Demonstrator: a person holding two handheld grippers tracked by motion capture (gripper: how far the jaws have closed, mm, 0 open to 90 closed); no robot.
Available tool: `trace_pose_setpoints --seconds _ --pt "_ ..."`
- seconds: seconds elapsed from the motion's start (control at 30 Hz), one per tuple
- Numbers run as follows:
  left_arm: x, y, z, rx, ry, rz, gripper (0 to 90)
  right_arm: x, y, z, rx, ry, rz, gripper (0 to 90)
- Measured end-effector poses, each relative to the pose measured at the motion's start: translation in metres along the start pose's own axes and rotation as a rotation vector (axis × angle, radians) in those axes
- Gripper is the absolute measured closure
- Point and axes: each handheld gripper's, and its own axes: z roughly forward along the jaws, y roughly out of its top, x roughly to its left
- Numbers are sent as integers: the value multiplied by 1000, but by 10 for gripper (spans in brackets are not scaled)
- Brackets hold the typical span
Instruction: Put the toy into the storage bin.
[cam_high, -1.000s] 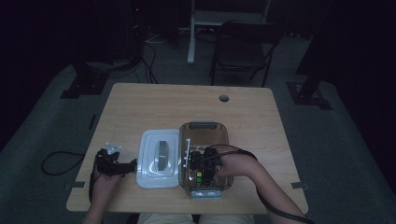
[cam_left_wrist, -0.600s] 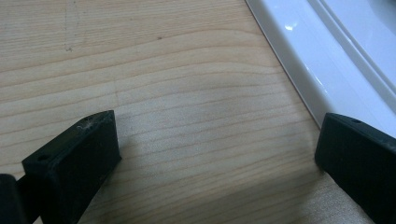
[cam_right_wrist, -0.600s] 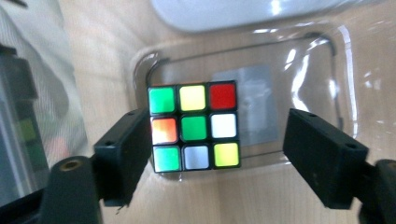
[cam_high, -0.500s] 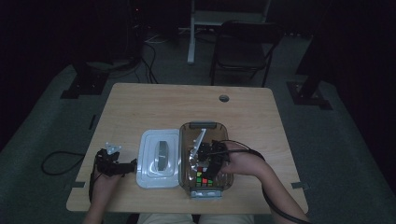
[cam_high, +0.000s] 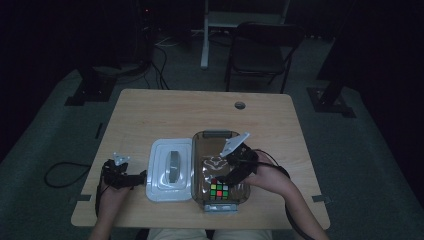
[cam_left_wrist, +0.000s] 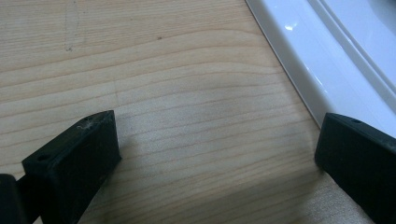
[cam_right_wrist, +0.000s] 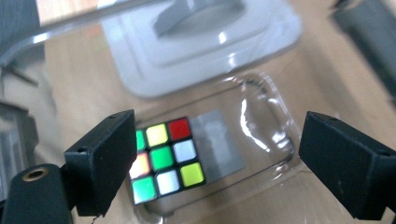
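A scrambled Rubik's cube (cam_high: 219, 190) (cam_right_wrist: 163, 158) lies on the floor of a clear plastic container (cam_high: 240, 192) (cam_right_wrist: 275, 140), at its near end. My right gripper (cam_high: 226, 174) (cam_right_wrist: 217, 140) hangs above the container, just beyond the cube. It is open; its jaws have just been opening, stand wide and touch nothing. The container's white lid (cam_high: 170, 170) (cam_right_wrist: 201, 42) (cam_left_wrist: 327, 56) lies flat on the table to the left. My left gripper (cam_high: 140, 177) (cam_left_wrist: 217, 144) rests low over the wood beside the lid's left edge, open and empty.
The wooden table (cam_high: 200, 115) has a cable hole (cam_high: 240, 105) near its far edge. A folding chair (cam_high: 260, 50) and stand legs are on the dark floor behind. Cables trail from both grippers. The far half of the table is bare wood.
My right gripper has opened and let go of the cube, then lifted away toward the far right. The cube stays in the container. The left gripper has not moved.
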Motion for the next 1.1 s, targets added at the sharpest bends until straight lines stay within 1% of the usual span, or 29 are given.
trace_pose_setpoints --seconds 0.07,0.17,0.23,0.27,0.3,0.33,0.4,0.47,0.53,0.63,0.7,0.97,1.1 --pt "0 0 0 0 0 0 6 -3 -4 -6 -48 -20 20 113" --pt "0 0 0 0 0 0 6 -7 -10 -14 -116 -36 57 111" --pt "0 0 0 0 0 0 6 -8 -14 -18 -143 -64 70 111" --pt "0 0 0 0 0 0 6 -10 -16 -19 -147 -63 76 112" --pt "0 0 0 0 0 0 5 -11 -18 -21 -157 -71 81 112" --pt "0 0 0 0 0 0 6 -11 -20 -22 -173 -91 83 112" --pt "0 0 0 0 0 0 6 -14 -24 -25 -191 -97 104 112" --pt "0 0 0 0 0 0 6 -16 -29 -28 -227 -122 123 112" --pt "0 0 0 1 0 0 6 -18 -34 -31 -250 -136 140 112" --pt "0 0 0 -1 0 0 6 -19 -42 -33 -273 -168 157 112" --pt "0 0 0 -1 1 0 6 -21 -46 -35 -299 -185 165 112" --pt "0 0 0 -1 0 0 6 -29 -69 -43 -360 -245 242 112" --pt "0 0 0 0 0 0 6 -32 -83 -44 -366 -269 279 112"
